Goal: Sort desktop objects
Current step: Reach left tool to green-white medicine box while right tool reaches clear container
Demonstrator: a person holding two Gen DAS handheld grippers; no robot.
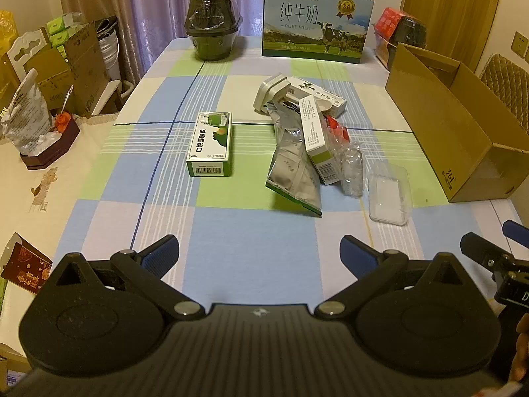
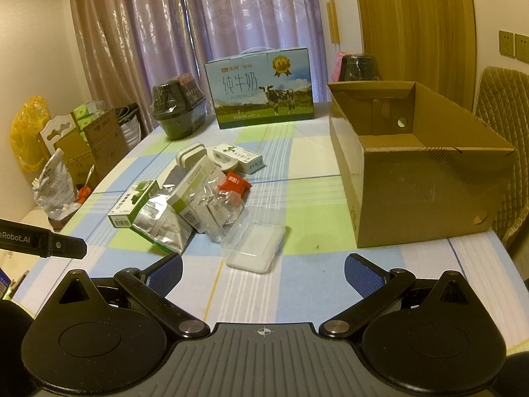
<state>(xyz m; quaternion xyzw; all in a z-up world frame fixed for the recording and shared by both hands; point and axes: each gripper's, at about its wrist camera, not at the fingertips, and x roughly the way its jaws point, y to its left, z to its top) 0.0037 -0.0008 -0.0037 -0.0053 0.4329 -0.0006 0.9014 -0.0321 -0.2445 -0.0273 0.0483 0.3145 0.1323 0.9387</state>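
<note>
A loose heap of small things lies mid-surface ahead of me: a silver foil pouch (image 1: 295,174) lying flat, a white-and-green carton (image 1: 318,139) leaning across it, a crumpled clear wrapper (image 1: 352,172) just beside that, a red sachet (image 2: 234,182) poking out behind, and a white plastic holder (image 1: 273,92) with another long white box (image 1: 322,95) at the far end. A green medicine box (image 1: 210,144) lies apart to the left of the heap, barcode end toward me, and a clear plastic tray (image 2: 254,248) sits nearest my right claw (image 2: 263,273). Both that one and my left claw (image 1: 259,254) hang spread wide above the cloth, gripping nothing (blue pads facing each other). The surface (image 1: 231,238) wears a checked cloth of blue, green and cream. An open cardboard box (image 2: 420,178) stands at its right side, and a milk carton case (image 1: 315,23) printed with a cow and a dark wrapped bowl (image 1: 212,28) stand at the far edge. Purple curtains (image 2: 231,16) hang behind; bags and cartons crowd the left.
</note>
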